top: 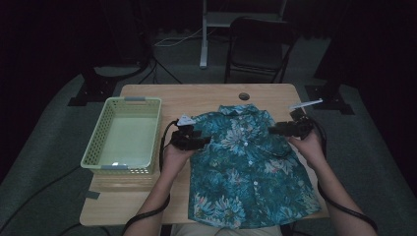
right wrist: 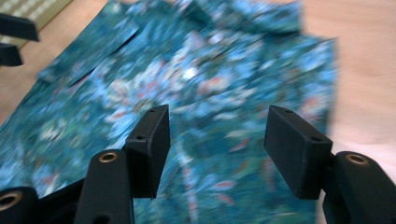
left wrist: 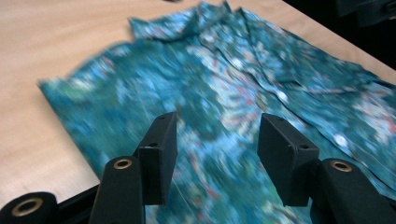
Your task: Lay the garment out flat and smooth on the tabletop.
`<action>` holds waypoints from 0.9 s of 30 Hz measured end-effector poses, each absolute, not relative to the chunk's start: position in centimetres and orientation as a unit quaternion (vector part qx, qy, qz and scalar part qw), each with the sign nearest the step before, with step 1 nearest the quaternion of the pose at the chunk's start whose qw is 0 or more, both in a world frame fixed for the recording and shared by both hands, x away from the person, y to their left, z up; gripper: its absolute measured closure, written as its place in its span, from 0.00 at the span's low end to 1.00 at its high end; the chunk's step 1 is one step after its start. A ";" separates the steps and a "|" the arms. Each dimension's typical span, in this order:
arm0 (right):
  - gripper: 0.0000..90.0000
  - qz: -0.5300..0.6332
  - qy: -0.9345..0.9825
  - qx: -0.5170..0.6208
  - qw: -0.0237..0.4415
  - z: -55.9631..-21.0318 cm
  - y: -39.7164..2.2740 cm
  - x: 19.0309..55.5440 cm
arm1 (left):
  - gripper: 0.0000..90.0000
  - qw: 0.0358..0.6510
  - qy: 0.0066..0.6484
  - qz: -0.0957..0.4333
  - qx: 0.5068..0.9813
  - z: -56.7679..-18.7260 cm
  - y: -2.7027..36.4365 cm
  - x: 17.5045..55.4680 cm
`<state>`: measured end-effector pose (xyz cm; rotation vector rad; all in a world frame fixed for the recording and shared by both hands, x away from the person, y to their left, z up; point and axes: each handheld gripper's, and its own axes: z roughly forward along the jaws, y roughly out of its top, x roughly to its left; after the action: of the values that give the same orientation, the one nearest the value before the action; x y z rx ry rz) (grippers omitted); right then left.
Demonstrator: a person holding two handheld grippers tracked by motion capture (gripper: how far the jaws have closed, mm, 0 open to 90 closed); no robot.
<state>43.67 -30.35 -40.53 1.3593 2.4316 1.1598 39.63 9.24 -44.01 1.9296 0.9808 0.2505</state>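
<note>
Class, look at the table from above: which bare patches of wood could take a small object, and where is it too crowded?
Free: the back strip of the table behind the green basket and the floral shirt, and the front left corner below the basket. Crowded: the gap between basket and shirt, taken by the left tool, and the right edge by the right tool.

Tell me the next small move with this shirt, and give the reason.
Probably lower the left hand-held gripper and the right hand-held gripper onto the sides of the shirt and close on the cloth to fold it. Both sets of jaws stand open over the fabric with nothing between them, the shirt lies flat and buttoned on the table, and the green basket waits beside it.
</note>
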 end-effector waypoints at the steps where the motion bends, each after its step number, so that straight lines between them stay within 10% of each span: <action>1: 0.44 0.379 0.810 0.443 0.060 -40.7 -29.9 43.4 | 0.54 0.465 0.395 0.101 0.786 -44.3 9.3 39.2; 27: 0.47 0.276 0.876 0.386 0.089 -44.6 -23.3 45.1 | 0.24 0.438 0.404 0.110 0.795 -48.0 10.9 31.4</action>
<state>45.09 -23.32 -44.56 1.1488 2.6059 0.8208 31.41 10.91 -47.98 1.9772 1.0034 0.2728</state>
